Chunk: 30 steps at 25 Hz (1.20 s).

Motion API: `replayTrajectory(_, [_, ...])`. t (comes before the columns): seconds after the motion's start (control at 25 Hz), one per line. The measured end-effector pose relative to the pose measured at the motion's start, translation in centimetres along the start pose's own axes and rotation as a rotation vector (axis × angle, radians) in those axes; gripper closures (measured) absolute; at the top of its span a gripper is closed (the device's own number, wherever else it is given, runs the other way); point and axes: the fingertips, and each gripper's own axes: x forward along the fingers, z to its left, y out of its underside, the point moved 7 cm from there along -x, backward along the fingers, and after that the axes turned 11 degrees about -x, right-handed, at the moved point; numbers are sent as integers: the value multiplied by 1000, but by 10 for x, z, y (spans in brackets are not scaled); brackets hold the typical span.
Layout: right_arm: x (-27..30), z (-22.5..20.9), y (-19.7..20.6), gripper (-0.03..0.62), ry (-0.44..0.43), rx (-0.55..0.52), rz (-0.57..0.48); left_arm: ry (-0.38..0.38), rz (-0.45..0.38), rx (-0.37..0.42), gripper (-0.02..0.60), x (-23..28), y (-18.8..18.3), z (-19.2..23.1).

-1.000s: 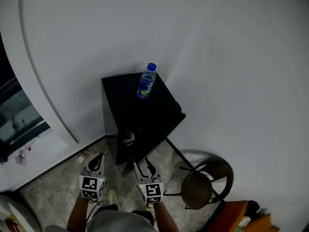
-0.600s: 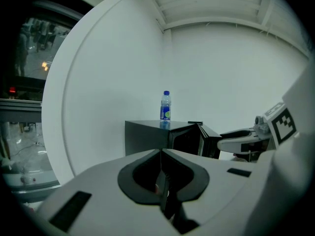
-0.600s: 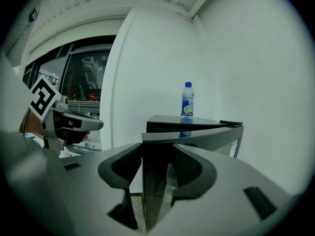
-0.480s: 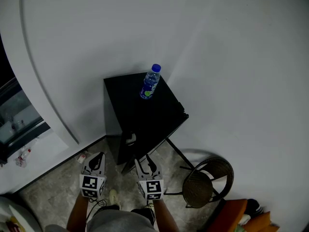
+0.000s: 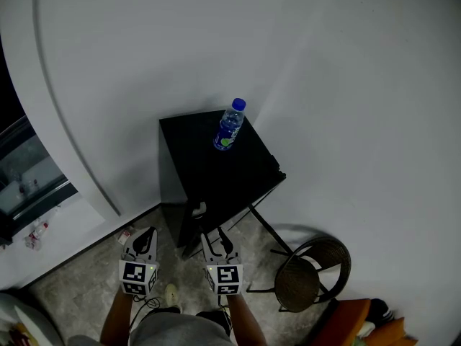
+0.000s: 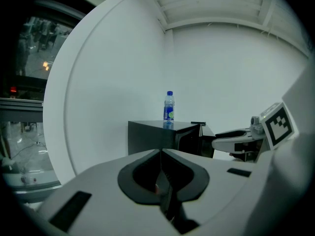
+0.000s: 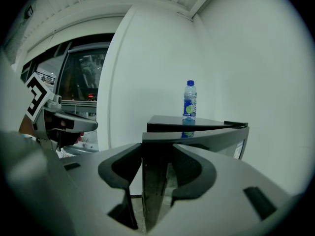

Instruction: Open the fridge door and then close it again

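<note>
A small black fridge (image 5: 205,146) stands against the white wall with a blue-capped water bottle (image 5: 230,125) on its top. Its door (image 5: 234,193) hangs partly open, swung out toward me, hinged on the right. My right gripper (image 5: 211,238) is shut on the door's free edge; in the right gripper view the door (image 7: 206,141) fills the gap at the right gripper (image 7: 156,166), with the bottle (image 7: 189,100) beyond. My left gripper (image 5: 144,240) hangs shut and empty to the left of the fridge. In the left gripper view the left gripper (image 6: 161,154) faces the fridge (image 6: 152,136) and bottle (image 6: 169,106).
A round dark chair (image 5: 311,272) on thin black legs stands right of the fridge. A dark glazed window (image 5: 21,171) and a curved white frame lie at the left. Small litter (image 5: 34,233) lies on the floor there. Something orange (image 5: 360,323) sits at the bottom right.
Both grippers have drifted slightly, the right one staying on the door edge. The fridge and bottle sit a little further right and lower in the head view.
</note>
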Motion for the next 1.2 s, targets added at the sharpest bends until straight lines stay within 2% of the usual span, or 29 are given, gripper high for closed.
replayTrajectory(1.2, [51,5,-16,390,28,12,11,-25,-15,-19,569,16,-12,32])
